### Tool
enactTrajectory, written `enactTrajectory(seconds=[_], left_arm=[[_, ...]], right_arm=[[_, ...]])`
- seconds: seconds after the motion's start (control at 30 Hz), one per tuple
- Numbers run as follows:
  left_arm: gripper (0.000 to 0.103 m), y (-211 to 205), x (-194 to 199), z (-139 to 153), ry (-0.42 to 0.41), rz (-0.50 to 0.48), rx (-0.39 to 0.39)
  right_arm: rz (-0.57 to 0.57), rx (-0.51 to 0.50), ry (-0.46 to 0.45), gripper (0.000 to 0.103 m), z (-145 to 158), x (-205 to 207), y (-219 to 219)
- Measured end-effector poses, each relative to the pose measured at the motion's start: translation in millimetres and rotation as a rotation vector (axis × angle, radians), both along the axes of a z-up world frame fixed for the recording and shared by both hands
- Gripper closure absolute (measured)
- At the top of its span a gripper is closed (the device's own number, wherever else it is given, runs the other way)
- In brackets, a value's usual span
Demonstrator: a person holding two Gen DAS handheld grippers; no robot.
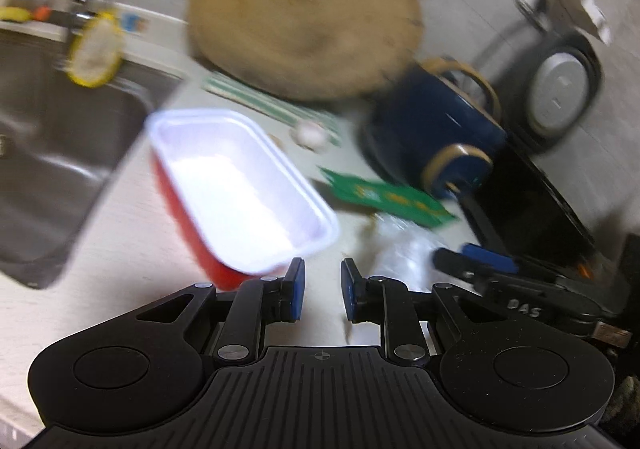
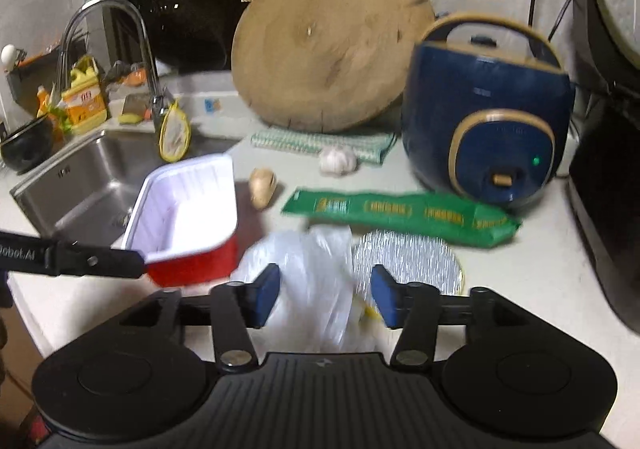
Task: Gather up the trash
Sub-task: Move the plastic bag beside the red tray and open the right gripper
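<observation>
Collecting trash: both grippers hovering low over litter at the table's front edge.

The left gripper (image 1: 322,289) is carrying its jaws partly spread with nothing between them, sitting just beside the red-sided rectangular tray with white lining (image 2: 188,217), probably lined up to take its rim. The right gripper (image 2: 325,295) is holding its jaws spread around, not pinching, the crumpled clear plastic bag (image 2: 312,273) lying on the pale table (image 2: 532,273); the long green printed wrapper (image 2: 400,213) and round foil lid (image 2: 404,263) are lying just behind, uncollected.
</observation>
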State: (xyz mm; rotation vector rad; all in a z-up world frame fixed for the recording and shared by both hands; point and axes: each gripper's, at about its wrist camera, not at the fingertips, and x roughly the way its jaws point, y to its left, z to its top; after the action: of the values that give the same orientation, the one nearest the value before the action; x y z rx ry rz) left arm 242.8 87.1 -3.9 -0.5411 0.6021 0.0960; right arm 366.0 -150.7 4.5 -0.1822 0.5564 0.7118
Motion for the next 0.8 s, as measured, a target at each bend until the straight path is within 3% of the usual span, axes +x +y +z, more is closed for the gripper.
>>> enactTrajectory(seconds=[0.13, 0.3, 0.53, 0.67, 0.8], left_arm=[[0.081, 16.2, -11.0, 6.7, -0.025, 0.125, 0.023], [0.081, 32.1, 0.4, 4.2, 0.039, 0.226, 0.093], [0.081, 35.7, 15.5, -9.9, 0.112, 0.231, 0.126], [0.080, 31.2, 19.4, -13.5, 0.114, 0.209, 0.170], [0.073, 30.7, 14.4, -13.2, 0.123, 0.215, 0.210]], right_arm=[[0.014, 0.000, -0.012, 0.048, 1.6, 13.0, 15.7], [0.060, -0.022, -0.032, 0.047, -6.0, 9.9, 39.7], [0.097, -0.107, -0.134, 0.039, -19.5, -16.9, 43.2], [0.062, -0.107, -0.141, 0.037, -17.2, -18.2, 29.8], [0.015, -0.069, -0.111, 0.036, -5.2, -3.9, 16.3]])
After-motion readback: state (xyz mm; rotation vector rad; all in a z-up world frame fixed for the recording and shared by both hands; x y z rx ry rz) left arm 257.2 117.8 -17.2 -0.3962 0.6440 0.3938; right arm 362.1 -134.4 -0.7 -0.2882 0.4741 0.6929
